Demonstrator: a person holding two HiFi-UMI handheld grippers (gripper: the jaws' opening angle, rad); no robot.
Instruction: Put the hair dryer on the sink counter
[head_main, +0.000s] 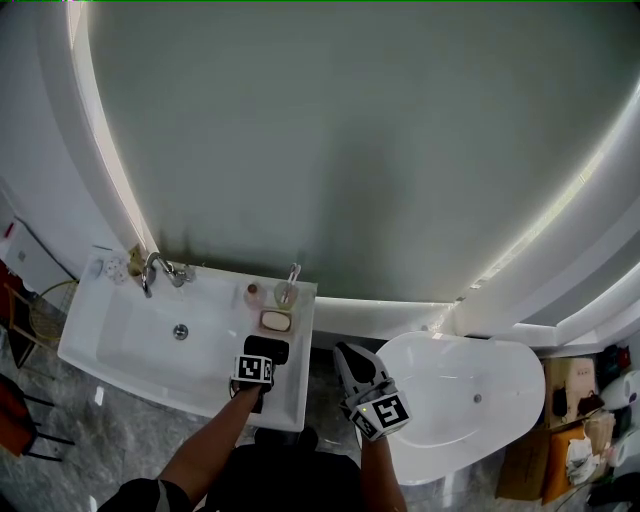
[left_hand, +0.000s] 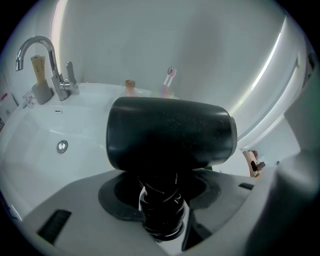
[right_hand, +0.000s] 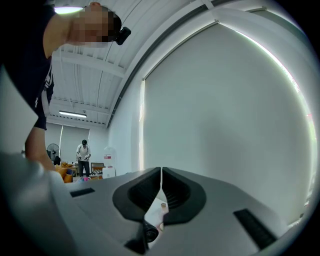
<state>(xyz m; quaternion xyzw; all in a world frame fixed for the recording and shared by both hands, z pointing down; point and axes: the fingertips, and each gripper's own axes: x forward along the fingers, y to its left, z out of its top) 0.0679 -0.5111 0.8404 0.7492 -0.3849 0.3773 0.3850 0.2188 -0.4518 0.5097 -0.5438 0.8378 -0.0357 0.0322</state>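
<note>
A: Far left first?

B: Faucet (head_main: 152, 270) and basin (head_main: 120, 340), nothing to do there.

A: Then the left hand-held gripper (left_hand: 160, 200)?

B: Clamped on the handle of the black hair dryer (left_hand: 170, 132), held over the surface (head_main: 290, 395) just right of the basin, near the soap dish (head_main: 276, 321).

A: Set down yet?

B: Hard to tell. Looks like the placing step, close to done.

A: Next move?

B: Lower onto the bare patch, short of the soap dish and back from the front edge, then part the jaws.

A: And the right hand-held gripper (right_hand: 161, 192)?

B: Closed on nothing, idle beside the bathtub (head_main: 500, 400).
</note>
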